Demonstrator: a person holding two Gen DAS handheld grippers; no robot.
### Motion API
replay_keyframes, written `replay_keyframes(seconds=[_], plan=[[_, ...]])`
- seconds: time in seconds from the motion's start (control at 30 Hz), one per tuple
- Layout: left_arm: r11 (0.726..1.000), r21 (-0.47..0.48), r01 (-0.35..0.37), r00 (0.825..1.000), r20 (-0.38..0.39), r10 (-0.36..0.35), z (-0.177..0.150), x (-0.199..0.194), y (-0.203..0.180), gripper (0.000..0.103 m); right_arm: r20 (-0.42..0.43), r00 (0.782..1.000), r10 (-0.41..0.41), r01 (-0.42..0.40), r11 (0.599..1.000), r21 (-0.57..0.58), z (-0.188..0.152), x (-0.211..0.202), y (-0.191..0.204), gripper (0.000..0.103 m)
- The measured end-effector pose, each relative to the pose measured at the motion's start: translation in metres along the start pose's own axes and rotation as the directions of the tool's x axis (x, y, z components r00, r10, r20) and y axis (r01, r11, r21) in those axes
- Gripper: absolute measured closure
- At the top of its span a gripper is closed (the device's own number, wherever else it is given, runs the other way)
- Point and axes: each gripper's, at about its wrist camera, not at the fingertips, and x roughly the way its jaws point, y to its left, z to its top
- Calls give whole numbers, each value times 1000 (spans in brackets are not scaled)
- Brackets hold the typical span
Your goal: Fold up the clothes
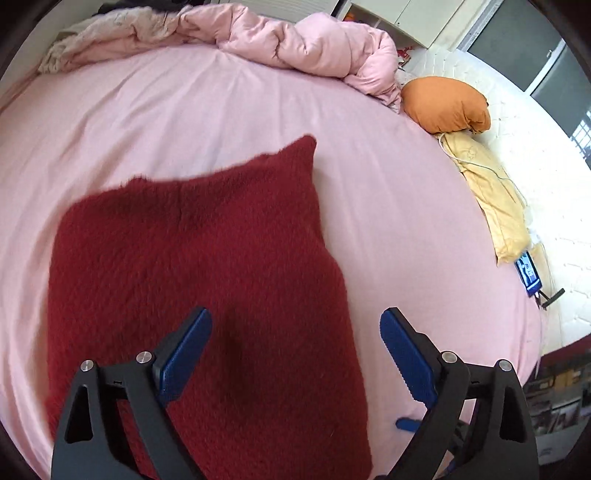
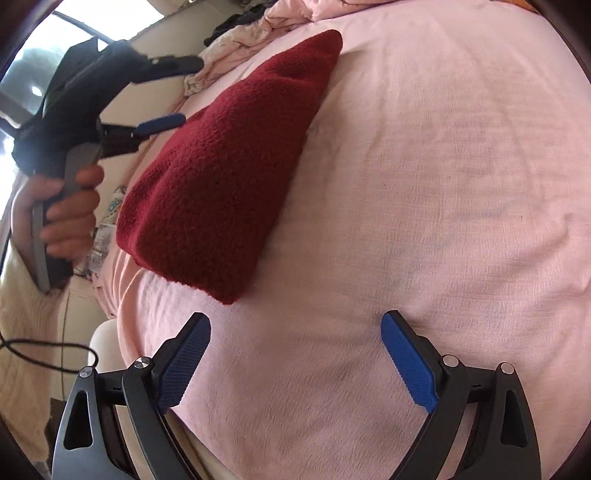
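A dark red knitted garment lies folded flat on the pink bed sheet. My left gripper hovers just above its near part, open, with nothing between its blue pads. In the right wrist view the same red garment lies to the upper left, and my right gripper stands open over bare sheet, a little short of the garment's near corner. The left gripper, held in a hand, shows at the left of that view, open beside the garment.
A crumpled pink duvet and a beige cloth lie along the far edge of the bed. At the right are an orange pillow, a yellow cloth, a white cable and a phone. A cream sleeve shows at the left.
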Motion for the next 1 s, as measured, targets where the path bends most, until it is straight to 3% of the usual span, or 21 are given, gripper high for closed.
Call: replay_keyframes(seconds=[0.1, 0.33, 0.37, 0.4, 0.5, 0.57, 0.73, 0.8, 0.87, 0.93, 0.97, 1.0], plan=[[999, -5, 43, 999, 24, -43, -14, -16, 4, 6, 4, 1000, -20, 20, 1000, -19, -2, 4, 5, 9], [992, 34, 123, 986, 105, -126, -40, -67, -10, 9, 30, 999, -19, 19, 1000, -14, -5, 9, 8, 9], [997, 13, 81, 994, 70, -82, -45, -54, -2, 8, 35, 999, -10, 10, 1000, -5, -5, 10, 7, 8], [996, -21, 83, 996, 41, -82, -50, -39, 11, 8, 41, 999, -1, 1, 1000, 4, -6, 11, 7, 8], [979, -89, 182, 981, 78, -176, -49, -53, 26, 9, 64, 998, 28, -29, 999, 30, -9, 9, 0, 8], [954, -139, 266, 961, 123, -249, -53, -80, 32, 10, 86, 995, 46, -51, 998, 47, -12, 8, -4, 8], [836, -261, 482, 869, 265, -418, -111, -128, 81, 9, 163, 979, 122, -144, 980, 137, -14, -9, -20, 10], [750, -358, 556, 830, 290, -477, -142, -119, 109, 9, 213, 945, 249, -292, 934, 206, -18, -13, -23, 13], [661, -434, 612, 791, 324, -520, -163, -105, 124, 9, 275, 869, 412, -483, 828, 286, -25, -11, -26, 13], [571, -476, 669, 742, 382, -552, -177, -90, 135, 10, 333, 768, 547, -639, 687, 345, -31, -5, -25, 13], [530, -478, 700, 712, 419, -564, -181, -85, 136, 10, 342, 728, 594, -686, 631, 363, -33, 1, -21, 13], [488, -479, 730, 681, 455, -573, -184, -79, 137, 10, 346, 704, 620, -709, 594, 381, -34, 9, -15, 14]])
